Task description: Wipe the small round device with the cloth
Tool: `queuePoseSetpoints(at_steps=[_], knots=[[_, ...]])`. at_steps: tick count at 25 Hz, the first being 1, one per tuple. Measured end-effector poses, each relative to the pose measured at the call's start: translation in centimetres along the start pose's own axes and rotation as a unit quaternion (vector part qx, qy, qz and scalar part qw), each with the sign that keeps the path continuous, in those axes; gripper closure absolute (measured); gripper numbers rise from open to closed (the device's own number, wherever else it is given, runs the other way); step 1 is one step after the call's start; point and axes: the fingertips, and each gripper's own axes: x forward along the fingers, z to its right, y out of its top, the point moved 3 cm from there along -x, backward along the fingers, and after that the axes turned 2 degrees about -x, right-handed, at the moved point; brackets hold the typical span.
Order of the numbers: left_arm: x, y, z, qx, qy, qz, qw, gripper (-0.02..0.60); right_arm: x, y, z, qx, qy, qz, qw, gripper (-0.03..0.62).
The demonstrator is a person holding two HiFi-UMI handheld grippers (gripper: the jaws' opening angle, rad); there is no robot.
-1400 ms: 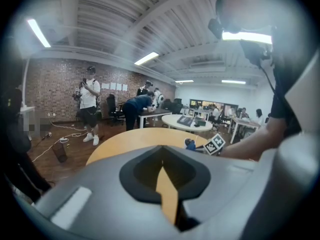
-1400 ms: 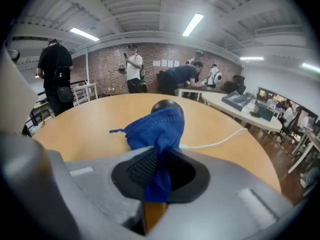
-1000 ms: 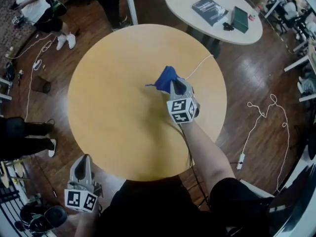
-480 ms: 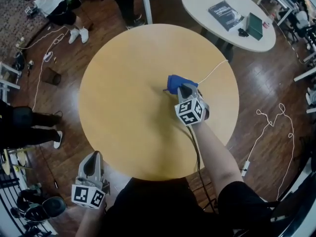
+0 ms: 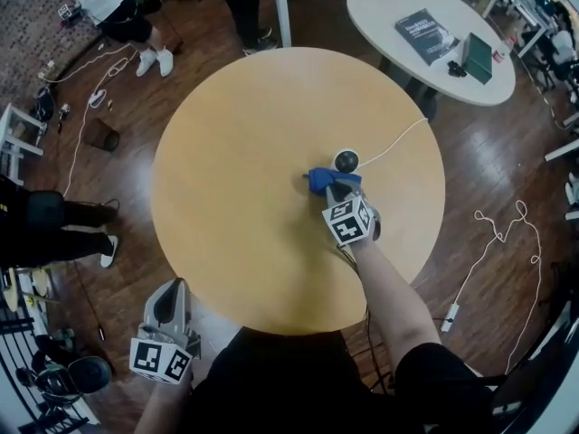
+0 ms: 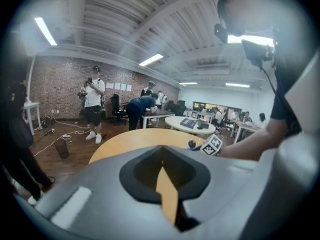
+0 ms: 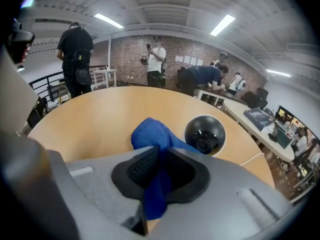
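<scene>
Beside round device [image 5: 346,161], blue cloth [image 5: 318,180] in jaws of right gripper [image 5: 337,187]

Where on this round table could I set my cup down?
The left half of the table, out to the rim, is bare. Crowded right of centre: right tongs with blue cloth, round black device, its white cable.

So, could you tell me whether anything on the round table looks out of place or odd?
Nothing stands out. The small round device sits on the table, its white cable trailing off the edge, and the right tool grips the blue cloth right beside it. Nothing looks spilled or damaged.
</scene>
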Motion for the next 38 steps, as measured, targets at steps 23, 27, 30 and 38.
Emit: queuePoseSetpoints(at_steps=[23, 27, 30, 38], knots=[[1.3, 0.2, 0.5, 0.003, -0.025, -0.003, 0.9997, 0.577, -4.1, 2.2, 7.7, 0.086, -0.145, 0.065, 0.983, 0.553], [1.3, 0.1, 0.4, 0.002, -0.023, -0.006, 0.9997, 0.577, -3.8, 0.4, 7.4, 0.095, -0.143, 0.043, 0.984, 0.556], [1.6, 0.0, 0.2, 0.002, -0.024, -0.010, 0.9997, 0.577, -2.6, -1.5, 6.6, 0.097, -0.116, 0.007, 0.988, 0.559], [1.6, 0.5, 0.6, 0.012, -0.031, -0.006, 0.9994, 0.577, -3.6, -4.3, 5.4, 0.124, -0.122, 0.013, 0.985, 0.557]])
